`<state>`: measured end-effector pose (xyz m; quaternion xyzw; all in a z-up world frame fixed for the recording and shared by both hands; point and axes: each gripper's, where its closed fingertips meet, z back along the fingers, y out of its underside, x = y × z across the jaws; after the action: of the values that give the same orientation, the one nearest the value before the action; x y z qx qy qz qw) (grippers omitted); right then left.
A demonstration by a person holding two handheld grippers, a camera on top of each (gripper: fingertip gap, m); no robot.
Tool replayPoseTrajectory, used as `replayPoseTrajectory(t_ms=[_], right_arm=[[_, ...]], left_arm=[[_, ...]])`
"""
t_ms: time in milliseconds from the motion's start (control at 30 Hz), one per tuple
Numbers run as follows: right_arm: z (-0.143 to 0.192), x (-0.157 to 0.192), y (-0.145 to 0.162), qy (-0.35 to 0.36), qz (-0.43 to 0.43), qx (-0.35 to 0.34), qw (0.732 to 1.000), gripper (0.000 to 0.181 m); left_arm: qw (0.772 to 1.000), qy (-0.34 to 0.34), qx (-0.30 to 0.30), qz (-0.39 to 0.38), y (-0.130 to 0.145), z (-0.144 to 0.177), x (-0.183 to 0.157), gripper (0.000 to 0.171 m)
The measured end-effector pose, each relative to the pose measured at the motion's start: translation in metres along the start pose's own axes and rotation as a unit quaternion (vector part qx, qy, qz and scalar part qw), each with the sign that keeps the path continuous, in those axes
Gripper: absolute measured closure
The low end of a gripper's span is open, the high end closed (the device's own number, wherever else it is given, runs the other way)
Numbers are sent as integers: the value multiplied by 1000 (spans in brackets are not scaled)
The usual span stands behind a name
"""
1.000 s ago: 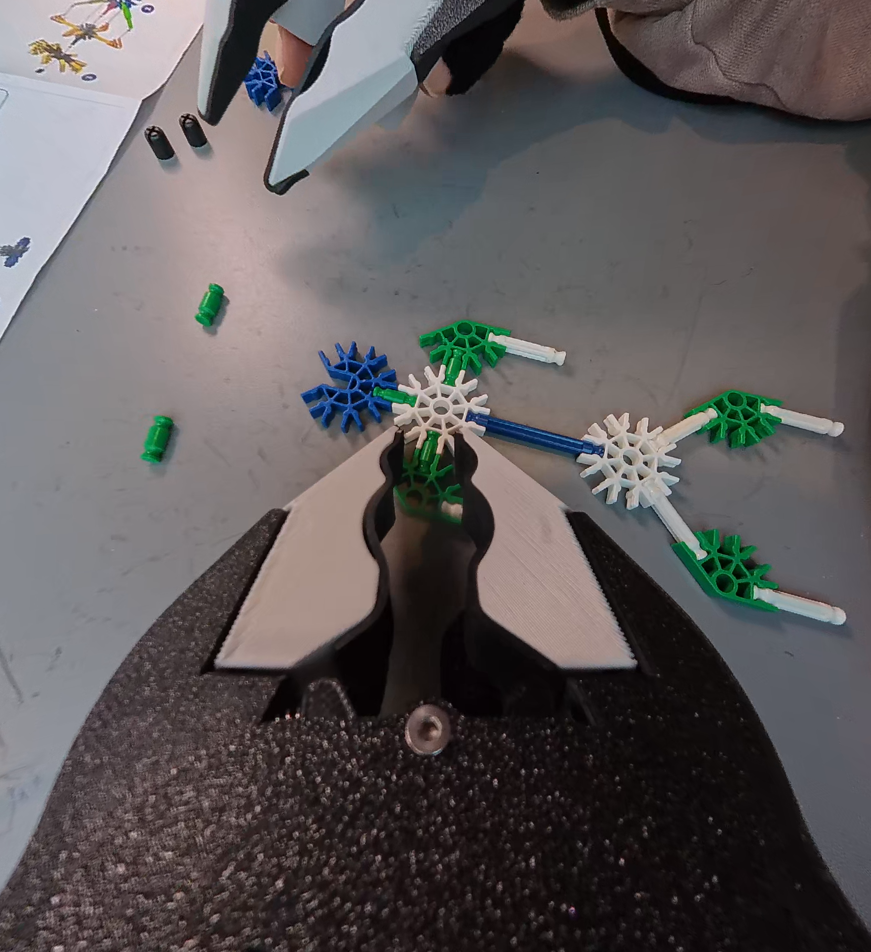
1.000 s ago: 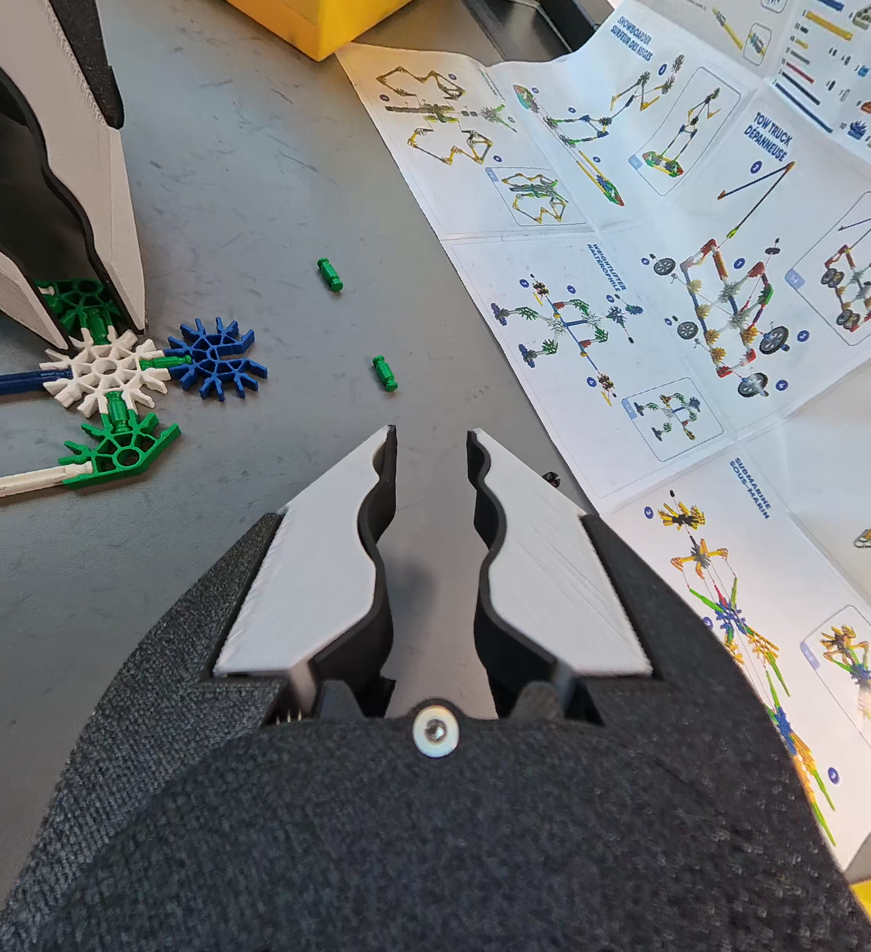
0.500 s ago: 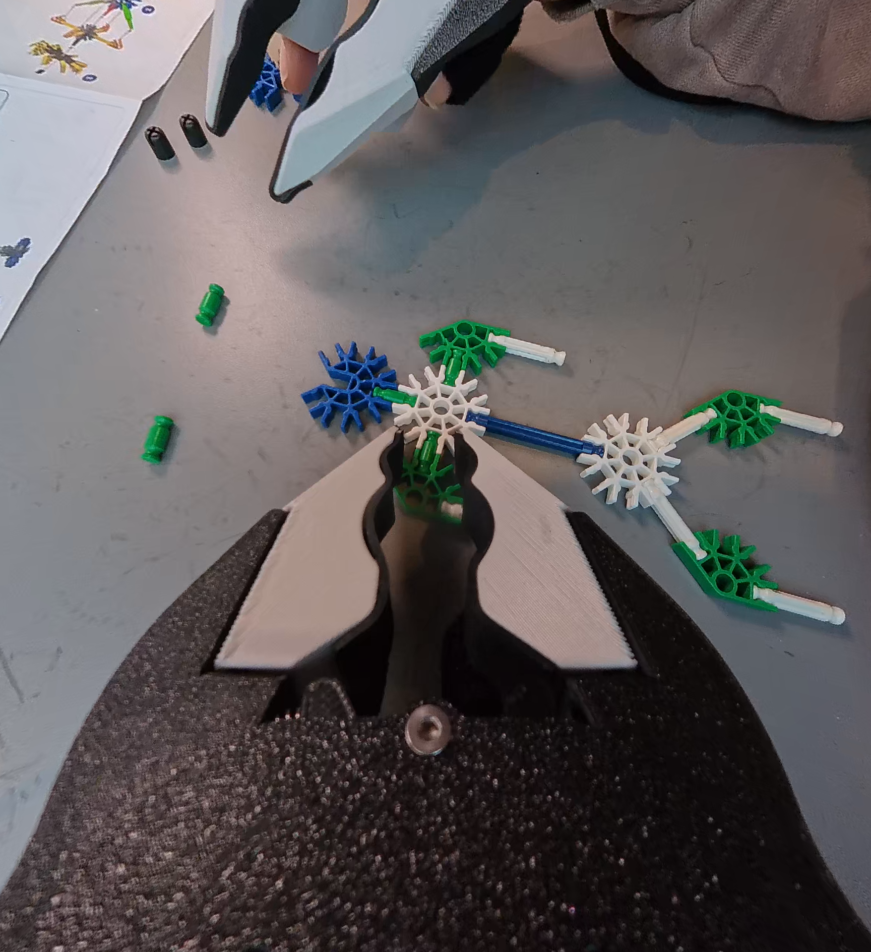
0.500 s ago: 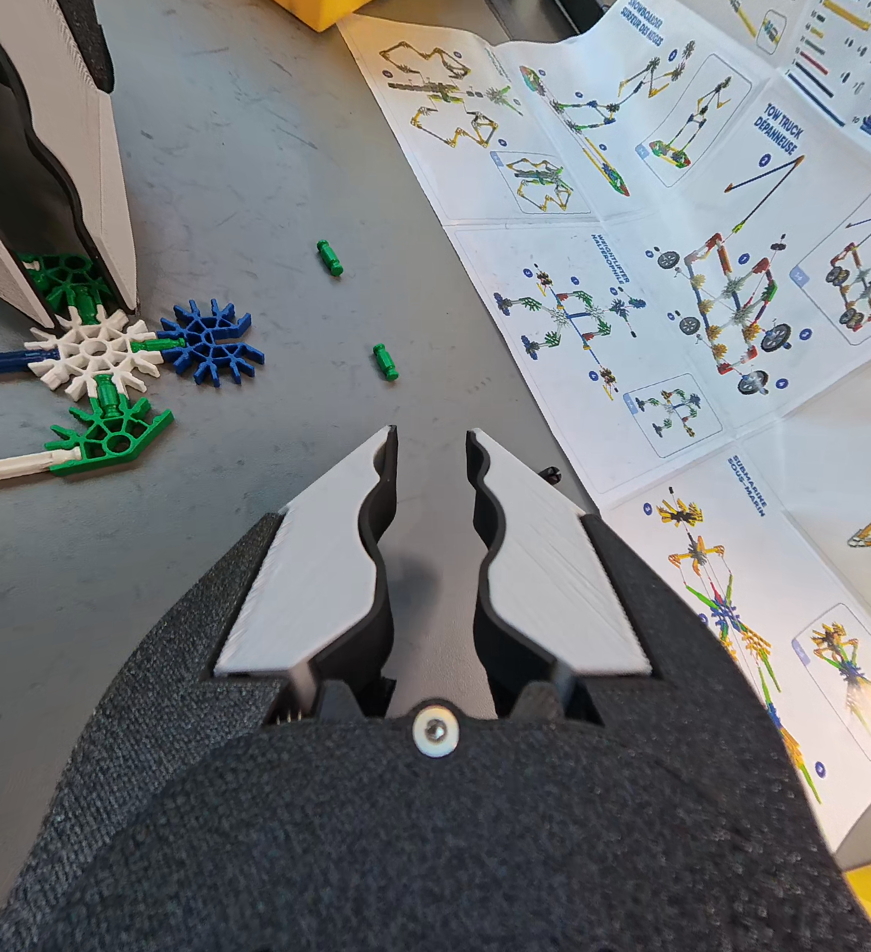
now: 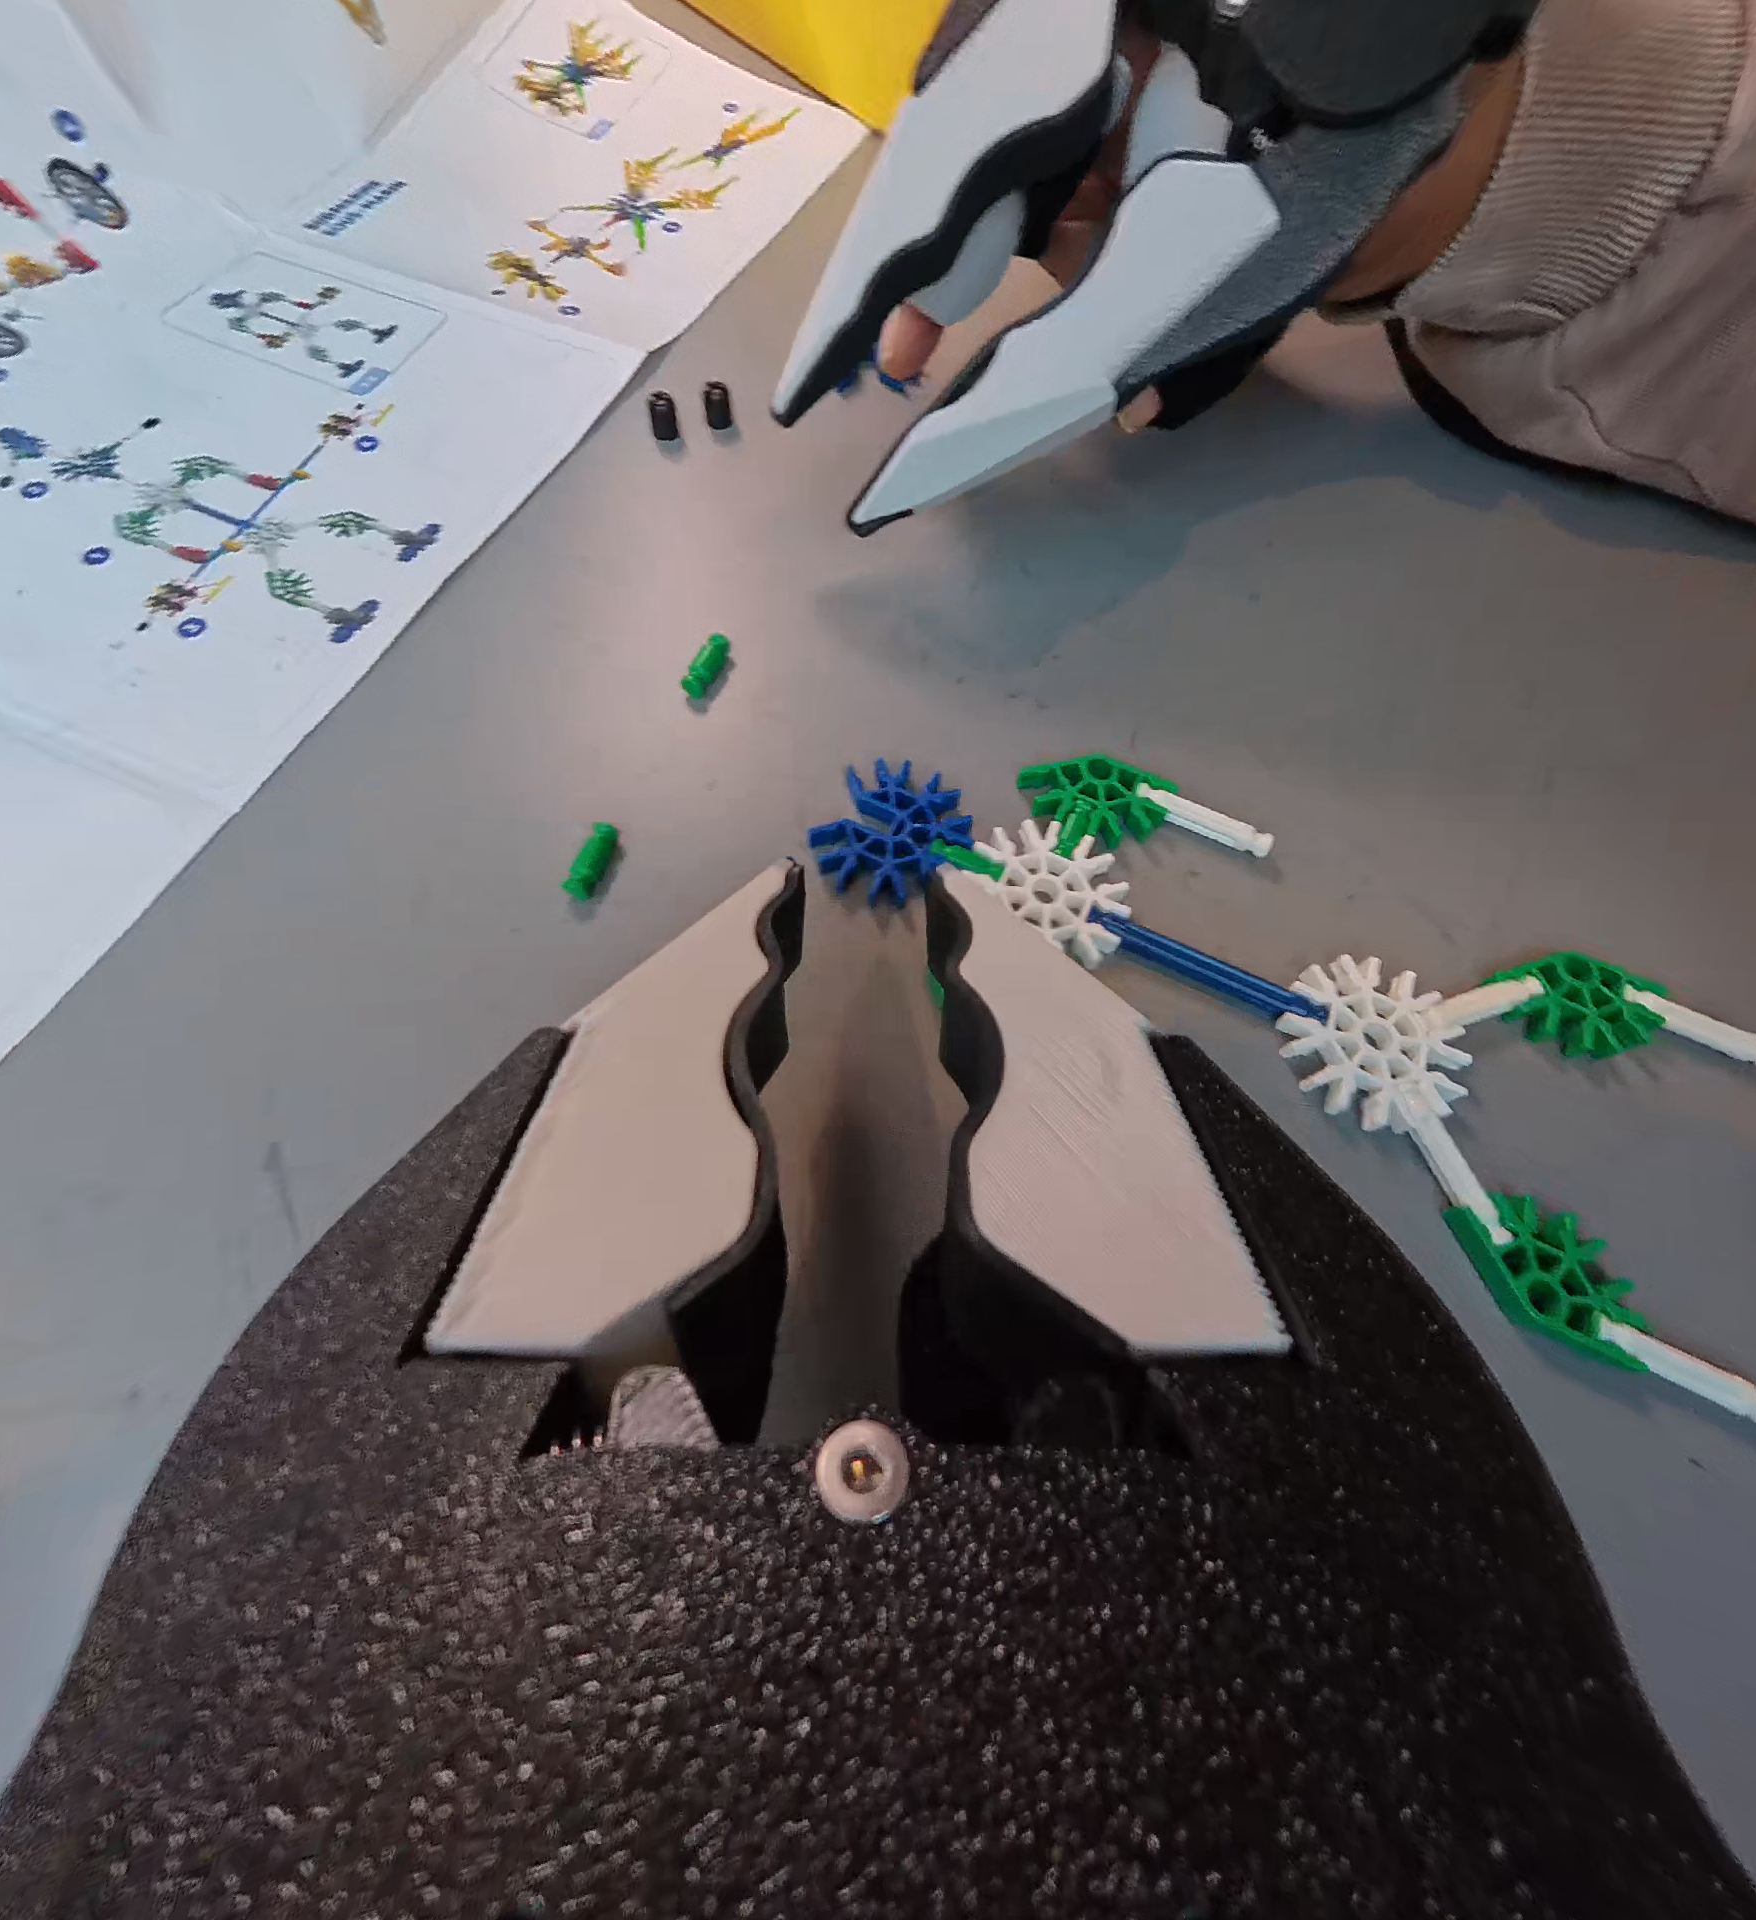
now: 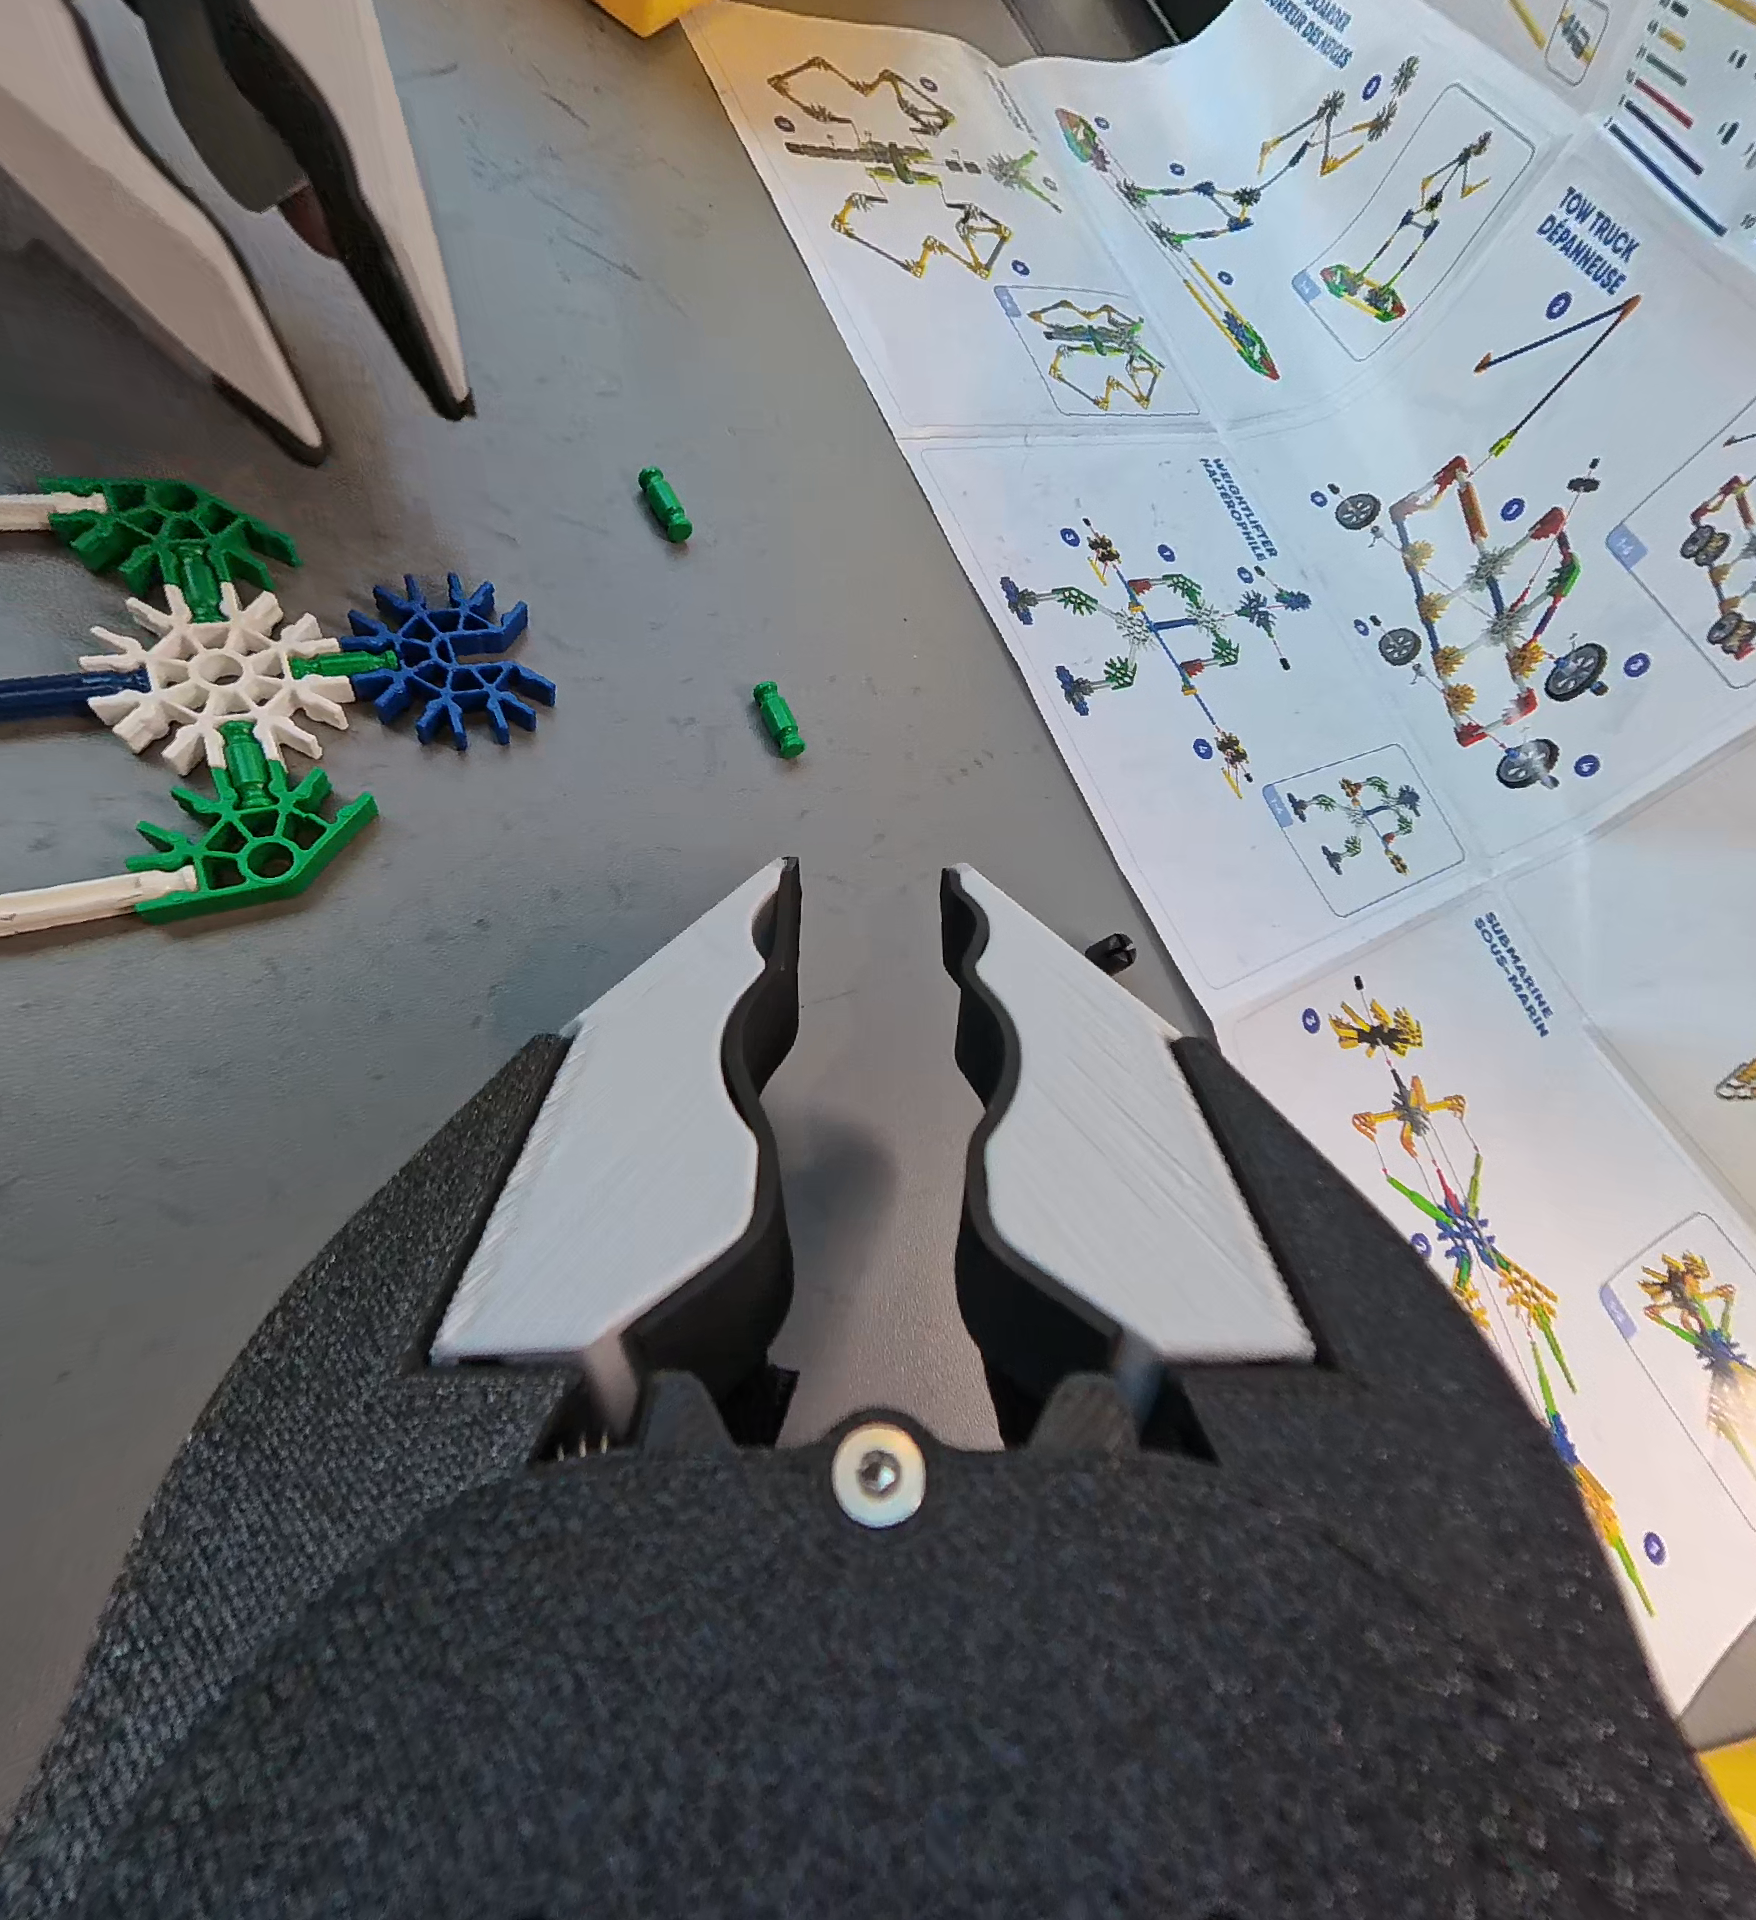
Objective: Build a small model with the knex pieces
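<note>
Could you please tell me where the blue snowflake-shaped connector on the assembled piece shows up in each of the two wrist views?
Left wrist view: the blue connector lies near the centre, just beyond the left gripper fingertips.
Right wrist view: the blue connector lies at middle left, well ahead and left of the right gripper.
Shared landmark: the white connector, joined to it by a short green rod.

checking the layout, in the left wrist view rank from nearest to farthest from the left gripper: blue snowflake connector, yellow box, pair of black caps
1. blue snowflake connector, just past the left gripper tips.
2. pair of black caps, farther ahead by the instruction sheet.
3. yellow box, at the top edge.
</note>
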<state>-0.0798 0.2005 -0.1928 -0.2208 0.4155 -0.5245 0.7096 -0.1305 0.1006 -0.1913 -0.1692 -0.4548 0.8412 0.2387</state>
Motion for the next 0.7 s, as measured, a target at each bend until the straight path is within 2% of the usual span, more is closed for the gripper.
replayPoseTrajectory(t_ms=[133,267,467,700], right_arm=[[-3,2,3,-5,4,11,1000,155],[-10,6,5,-13,16,27,999,155],[-16,8,1,-22,17,27,999,155],[-16,10,1,-17,31,26,999,155]], left_arm=[[997,-66,4,36,3,4,35,149],[994,-96,26,36,7,-2,56,148],[996,-72,45,4,4,-18,57,149],[995,-64,73,-15,10,-26,57,166]])
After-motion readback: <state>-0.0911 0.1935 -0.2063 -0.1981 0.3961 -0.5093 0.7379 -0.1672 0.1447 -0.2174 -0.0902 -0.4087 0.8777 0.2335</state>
